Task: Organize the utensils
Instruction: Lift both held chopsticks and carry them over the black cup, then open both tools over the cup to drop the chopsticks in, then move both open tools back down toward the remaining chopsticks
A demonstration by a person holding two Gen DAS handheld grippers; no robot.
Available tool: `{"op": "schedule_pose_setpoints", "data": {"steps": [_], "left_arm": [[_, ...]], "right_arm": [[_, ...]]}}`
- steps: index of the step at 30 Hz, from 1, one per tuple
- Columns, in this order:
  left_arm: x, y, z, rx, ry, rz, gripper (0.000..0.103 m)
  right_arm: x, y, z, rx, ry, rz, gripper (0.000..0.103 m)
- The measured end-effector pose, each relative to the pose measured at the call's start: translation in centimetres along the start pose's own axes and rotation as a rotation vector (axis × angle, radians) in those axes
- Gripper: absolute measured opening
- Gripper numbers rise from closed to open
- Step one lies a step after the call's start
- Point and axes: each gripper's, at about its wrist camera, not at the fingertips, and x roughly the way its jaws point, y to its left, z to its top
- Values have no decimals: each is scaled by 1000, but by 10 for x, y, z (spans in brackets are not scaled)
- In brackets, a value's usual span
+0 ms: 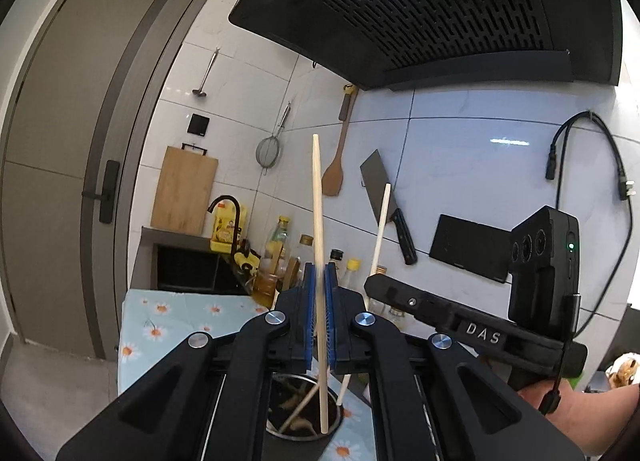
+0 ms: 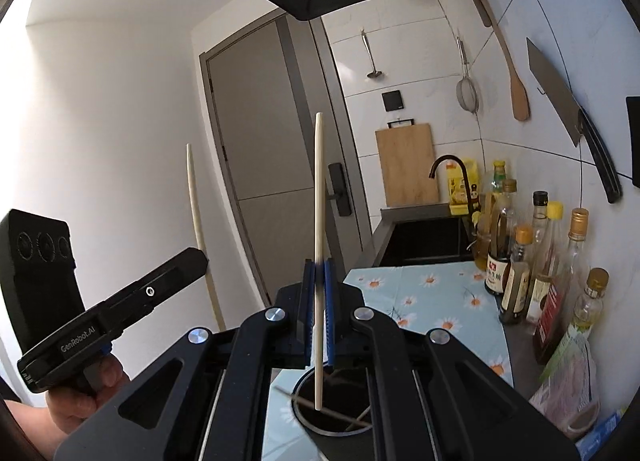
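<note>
My left gripper [image 1: 320, 281] is shut on a pale wooden chopstick [image 1: 318, 201] held upright, its lower end inside a dark utensil holder [image 1: 304, 435] that holds several utensils. My right gripper [image 2: 319, 281] is shut on a second pale chopstick [image 2: 319, 189], also upright, its lower end over the same holder [image 2: 332, 431]. The right gripper's body [image 1: 472, 333] and its chopstick [image 1: 380, 229] show at right in the left wrist view. The left gripper's body [image 2: 112, 313] and its chopstick [image 2: 196, 217] show at left in the right wrist view.
The holder stands on a blue daisy-print cloth [image 2: 432, 293]. Several oil and sauce bottles [image 2: 532, 261] line the tiled wall. A sink with a dark faucet [image 2: 448, 169], a cutting board [image 2: 406, 163], a hanging spatula [image 1: 334, 177], a strainer [image 1: 269, 153] and a cleaver [image 1: 384, 197] lie beyond. A range hood [image 1: 440, 9] hangs overhead.
</note>
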Motion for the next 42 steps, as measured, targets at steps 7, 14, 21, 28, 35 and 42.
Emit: {"op": "schedule_pose_setpoints", "data": {"steps": [7, 14, 21, 28, 35, 42], "left_arm": [[30, 7, -5, 21, 16, -13, 4], [49, 19, -14, -1, 58, -6, 9], [43, 25, -18, -23, 90, 22, 14], [32, 20, -19, -6, 150, 82, 14], [18, 8, -17, 24, 189, 117, 14], [5, -3, -19, 35, 259, 147, 14]], "right_arm": [[23, -19, -8, 18, 0, -45, 6], [33, -33, -17, 54, 52, -57, 21], [25, -42, -21, 102, 61, -60, 21], [12, -42, -25, 127, 67, -52, 21], [-9, -35, -29, 136, 75, -33, 21], [-30, -22, -34, 129, 100, -13, 21]]}}
